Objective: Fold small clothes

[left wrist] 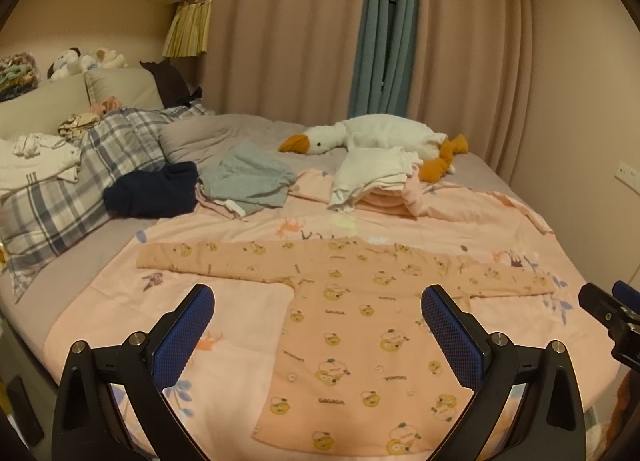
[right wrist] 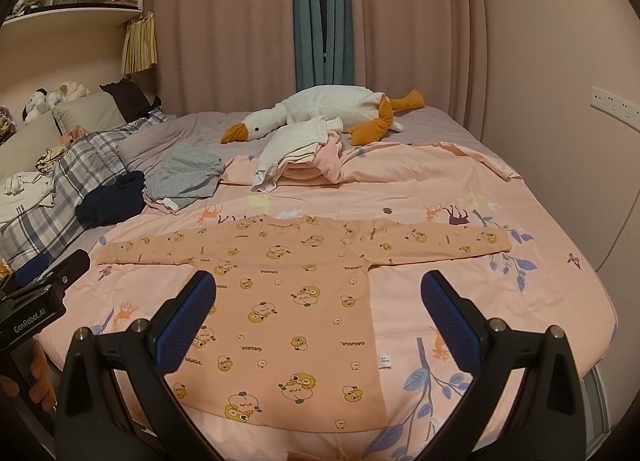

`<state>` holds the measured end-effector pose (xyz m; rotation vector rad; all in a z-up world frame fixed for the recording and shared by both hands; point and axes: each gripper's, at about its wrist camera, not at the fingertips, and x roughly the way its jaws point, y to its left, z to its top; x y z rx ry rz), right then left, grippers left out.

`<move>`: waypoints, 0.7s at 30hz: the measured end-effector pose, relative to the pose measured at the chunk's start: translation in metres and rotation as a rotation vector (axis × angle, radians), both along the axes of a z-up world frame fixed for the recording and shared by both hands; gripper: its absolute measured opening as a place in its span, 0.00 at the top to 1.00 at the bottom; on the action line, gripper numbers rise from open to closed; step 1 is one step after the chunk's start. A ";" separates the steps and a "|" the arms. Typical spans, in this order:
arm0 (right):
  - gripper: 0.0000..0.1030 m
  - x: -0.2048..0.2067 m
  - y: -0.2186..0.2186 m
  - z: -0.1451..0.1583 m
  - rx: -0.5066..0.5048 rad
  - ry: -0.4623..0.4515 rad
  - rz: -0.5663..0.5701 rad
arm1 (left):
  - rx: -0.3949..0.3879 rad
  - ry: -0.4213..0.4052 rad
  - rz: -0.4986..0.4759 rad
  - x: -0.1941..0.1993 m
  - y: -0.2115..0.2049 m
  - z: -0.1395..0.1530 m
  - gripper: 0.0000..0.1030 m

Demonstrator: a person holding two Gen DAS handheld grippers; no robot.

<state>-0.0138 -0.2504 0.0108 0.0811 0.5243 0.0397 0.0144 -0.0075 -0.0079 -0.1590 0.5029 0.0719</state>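
A small peach long-sleeved shirt [left wrist: 352,325] [right wrist: 296,301] with yellow cartoon prints lies flat on the pink bedsheet, both sleeves spread out sideways and the hem toward me. My left gripper [left wrist: 318,297] is open above the shirt's body, nothing between its blue pads. My right gripper [right wrist: 319,285] is also open, hovering over the shirt's lower half. Neither touches the cloth. The right gripper's body [left wrist: 608,317] shows at the right edge of the left wrist view, and the left gripper's body [right wrist: 36,289] at the left edge of the right wrist view.
Farther up the bed lie a pile of white and pink clothes [left wrist: 376,177] [right wrist: 300,157], a grey garment [left wrist: 248,177], a dark navy one [left wrist: 152,189] and a plush goose [left wrist: 380,137] [right wrist: 320,109]. A plaid duvet [left wrist: 80,177] and pillows sit at the left. A wall stands at the right.
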 end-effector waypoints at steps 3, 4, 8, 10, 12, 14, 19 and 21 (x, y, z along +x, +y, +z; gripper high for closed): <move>0.00 0.000 0.000 0.001 -0.008 0.004 -0.004 | 0.003 0.002 -0.003 0.000 0.000 -0.001 0.00; 0.00 0.002 -0.001 0.001 -0.014 0.008 -0.004 | 0.003 0.003 -0.003 0.000 0.000 -0.001 0.00; 0.00 0.003 -0.001 0.002 -0.019 0.013 -0.004 | 0.005 0.003 -0.004 0.000 0.000 -0.001 0.00; 0.00 0.003 -0.002 0.002 -0.015 0.012 -0.005 | 0.010 0.004 -0.007 0.000 0.000 -0.001 0.00; 0.00 0.003 -0.002 0.002 -0.017 0.011 -0.006 | 0.013 0.004 -0.011 -0.001 -0.001 -0.002 0.00; 0.00 0.003 -0.002 0.002 -0.020 0.009 -0.007 | 0.017 0.006 -0.012 -0.002 0.001 -0.003 0.00; 0.00 0.003 -0.005 0.001 -0.030 0.010 -0.011 | 0.025 0.011 -0.015 -0.003 -0.004 -0.004 0.00; 0.00 0.004 -0.004 0.002 -0.037 0.019 -0.013 | 0.027 0.012 -0.016 -0.004 -0.005 -0.005 0.00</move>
